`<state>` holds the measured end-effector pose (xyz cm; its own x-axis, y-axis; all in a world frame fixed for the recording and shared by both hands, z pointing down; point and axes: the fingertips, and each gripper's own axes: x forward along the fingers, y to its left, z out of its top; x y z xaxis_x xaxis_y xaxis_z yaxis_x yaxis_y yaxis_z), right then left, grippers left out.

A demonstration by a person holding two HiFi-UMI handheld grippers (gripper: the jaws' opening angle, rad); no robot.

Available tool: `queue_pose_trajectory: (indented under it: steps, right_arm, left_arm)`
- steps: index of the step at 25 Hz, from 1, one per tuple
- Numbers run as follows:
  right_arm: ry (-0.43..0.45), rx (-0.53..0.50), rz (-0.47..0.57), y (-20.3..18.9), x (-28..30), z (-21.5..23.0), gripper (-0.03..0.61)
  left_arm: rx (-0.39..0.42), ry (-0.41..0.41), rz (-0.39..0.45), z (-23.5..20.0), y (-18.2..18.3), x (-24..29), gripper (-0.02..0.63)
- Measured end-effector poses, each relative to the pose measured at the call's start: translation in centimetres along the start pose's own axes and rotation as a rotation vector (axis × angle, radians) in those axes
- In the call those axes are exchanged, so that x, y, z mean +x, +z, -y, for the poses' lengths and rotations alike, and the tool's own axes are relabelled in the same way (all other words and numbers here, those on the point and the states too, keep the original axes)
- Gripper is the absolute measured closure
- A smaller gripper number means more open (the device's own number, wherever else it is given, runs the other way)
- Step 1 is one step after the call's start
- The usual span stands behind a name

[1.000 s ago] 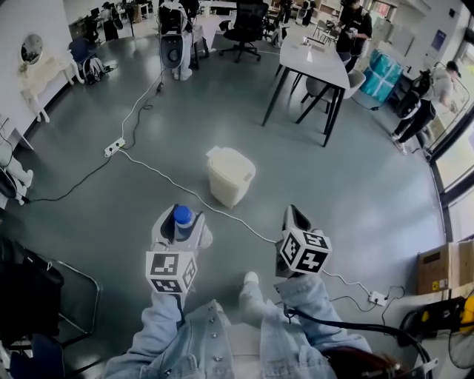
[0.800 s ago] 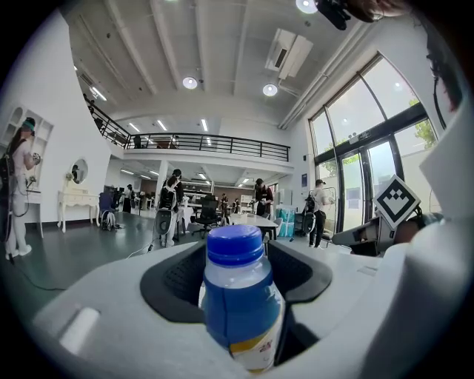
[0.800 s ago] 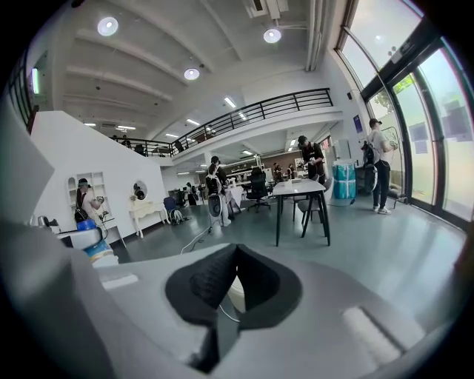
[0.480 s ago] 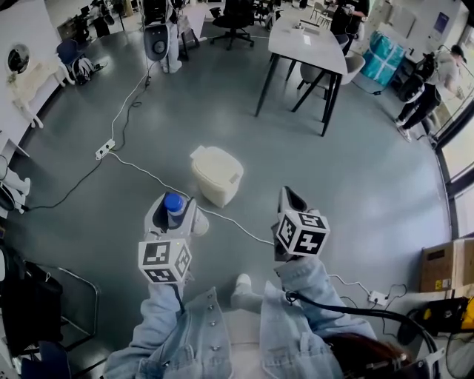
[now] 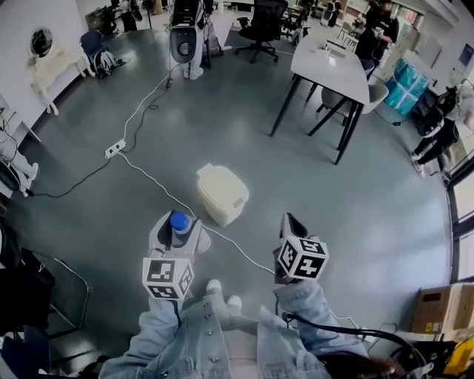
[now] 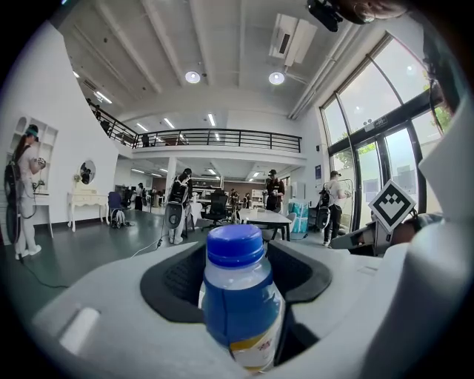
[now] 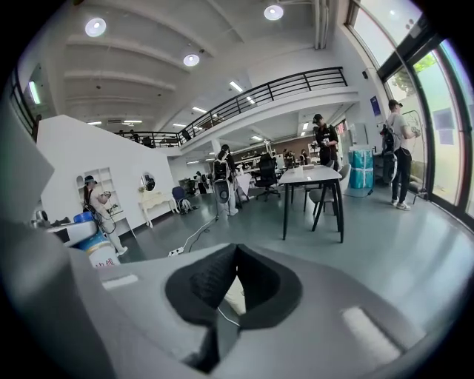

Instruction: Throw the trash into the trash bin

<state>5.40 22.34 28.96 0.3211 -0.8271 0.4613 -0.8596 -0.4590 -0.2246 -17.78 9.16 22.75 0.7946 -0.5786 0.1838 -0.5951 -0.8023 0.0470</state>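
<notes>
A small bottle [image 5: 180, 220] with a blue cap and blue label stands upright between the jaws of my left gripper [image 5: 180, 224], which is shut on it. The left gripper view shows the bottle [image 6: 241, 296] close up, its neck above the dark pads. My right gripper [image 5: 291, 222] is shut with nothing in it; its jaws meet in the right gripper view [image 7: 235, 255]. The cream trash bin [image 5: 222, 194], lid closed, sits on the grey floor just ahead of both grippers, slightly nearer the left one. A strip of the bin [image 7: 232, 294] shows through the right jaws' notch.
A white cable [image 5: 155, 181] runs across the floor past the bin from a power strip [image 5: 115, 148]. A white table [image 5: 329, 63] and an office chair [image 5: 263, 22] stand farther off. People [image 5: 437, 133] stand at the right. A black chair [image 5: 29, 289] is at my left.
The person has stepped forward, so the bin now sits closer in front of the grippers. The left gripper still holds the bottle; the right stays shut.
</notes>
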Motion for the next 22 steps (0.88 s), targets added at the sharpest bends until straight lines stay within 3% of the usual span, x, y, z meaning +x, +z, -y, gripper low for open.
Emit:
queue_pose_trajectory:
  steps: [8, 22]
  right_arm:
    - [0.011, -0.029, -0.049, 1.2, 6.6, 1.2, 0.575]
    - [0.062, -0.15, -0.067, 11.4, 21.5, 1.0, 0.575]
  left_arm:
    - [-0.03, 0.018, -0.009, -2.4, -0.8, 6.3, 0.341]
    - [-0.064, 0.082, 0.021, -8.9, 2.6, 20.8, 0.341]
